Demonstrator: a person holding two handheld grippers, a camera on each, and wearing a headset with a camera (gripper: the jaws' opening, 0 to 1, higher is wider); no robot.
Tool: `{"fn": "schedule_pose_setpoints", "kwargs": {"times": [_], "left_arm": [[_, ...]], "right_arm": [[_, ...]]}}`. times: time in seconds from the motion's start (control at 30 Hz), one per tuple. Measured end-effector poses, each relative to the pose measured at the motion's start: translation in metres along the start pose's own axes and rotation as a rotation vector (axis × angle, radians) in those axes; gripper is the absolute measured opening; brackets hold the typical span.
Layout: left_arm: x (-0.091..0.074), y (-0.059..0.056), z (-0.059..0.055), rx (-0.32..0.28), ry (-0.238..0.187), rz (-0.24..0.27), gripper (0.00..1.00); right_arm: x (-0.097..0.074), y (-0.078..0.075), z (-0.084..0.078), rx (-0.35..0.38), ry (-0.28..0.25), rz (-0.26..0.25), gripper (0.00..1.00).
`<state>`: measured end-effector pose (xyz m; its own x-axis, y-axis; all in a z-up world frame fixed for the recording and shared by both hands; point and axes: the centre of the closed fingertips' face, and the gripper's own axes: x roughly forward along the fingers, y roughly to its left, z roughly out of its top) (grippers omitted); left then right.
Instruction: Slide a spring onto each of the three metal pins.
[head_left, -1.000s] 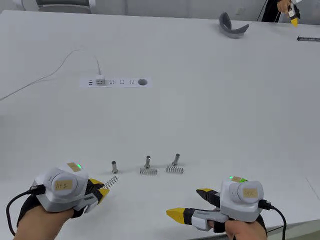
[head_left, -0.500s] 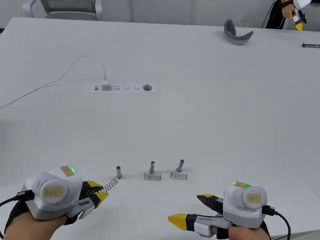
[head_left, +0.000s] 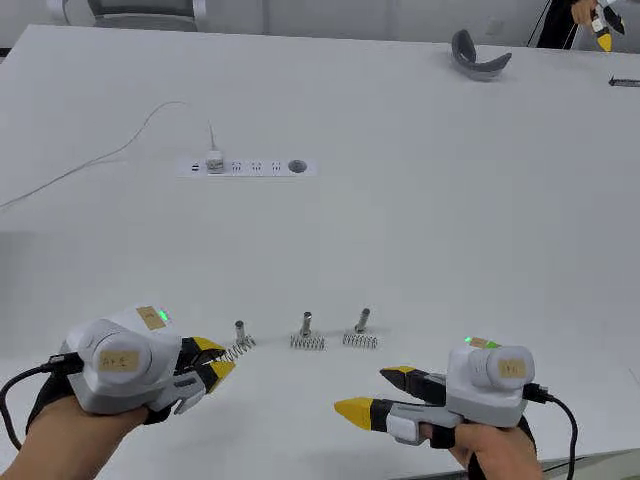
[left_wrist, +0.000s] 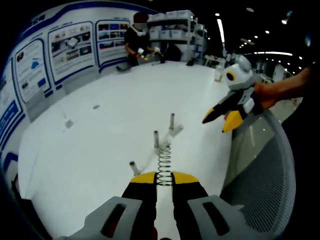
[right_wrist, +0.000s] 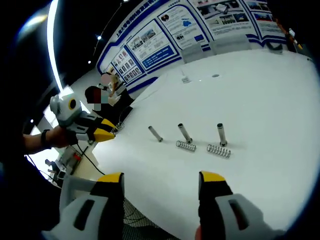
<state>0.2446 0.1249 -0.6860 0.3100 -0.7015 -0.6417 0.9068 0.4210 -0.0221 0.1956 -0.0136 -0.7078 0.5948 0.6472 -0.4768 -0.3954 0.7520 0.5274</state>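
Observation:
Three short metal pins stand in a row on the white table: left (head_left: 240, 329), middle (head_left: 306, 322), right (head_left: 362, 318). My left gripper (head_left: 215, 362) is shut on one end of a spring (head_left: 240, 347), whose free end reaches close to the left pin's base. In the left gripper view the spring (left_wrist: 163, 160) sticks straight out from the yellow tips toward the pins (left_wrist: 156, 138). Two more springs lie flat, one (head_left: 308, 343) before the middle pin and one (head_left: 360, 341) before the right pin. My right gripper (head_left: 378, 393) hangs open near the table's front edge, nothing in it, with the pins (right_wrist: 185, 133) ahead.
A white power strip (head_left: 246, 167) with a plugged-in cable lies mid-table. A grey curved object (head_left: 478, 55) sits at the far right. The table's front edge runs just behind both grippers. A person stands at the far side (left_wrist: 137, 42).
My left gripper has carried the spring forward and right, so its free end is now nearer the left pin. The right gripper has stayed open and moved little; the head camera has shifted.

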Motion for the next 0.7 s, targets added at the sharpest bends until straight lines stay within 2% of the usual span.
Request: {"fn": "schedule_pose_setpoints", "kwargs": {"times": [0.13,0.33,0.7], "left_arm": [[0.003,-0.003,0.001,0.010,0.000,-0.013,0.10],[0.010,-0.013,0.009,0.033,-0.006,-0.039,0.10],[0.021,-0.033,0.022,0.072,-0.023,-0.085,0.10]], "right_arm": [[0.001,0.006,0.010,0.005,-0.019,0.034,0.49],[0.009,0.018,0.025,0.010,-0.038,0.078,0.44],[0.026,0.044,0.033,0.024,-0.020,0.181,0.34]]}}
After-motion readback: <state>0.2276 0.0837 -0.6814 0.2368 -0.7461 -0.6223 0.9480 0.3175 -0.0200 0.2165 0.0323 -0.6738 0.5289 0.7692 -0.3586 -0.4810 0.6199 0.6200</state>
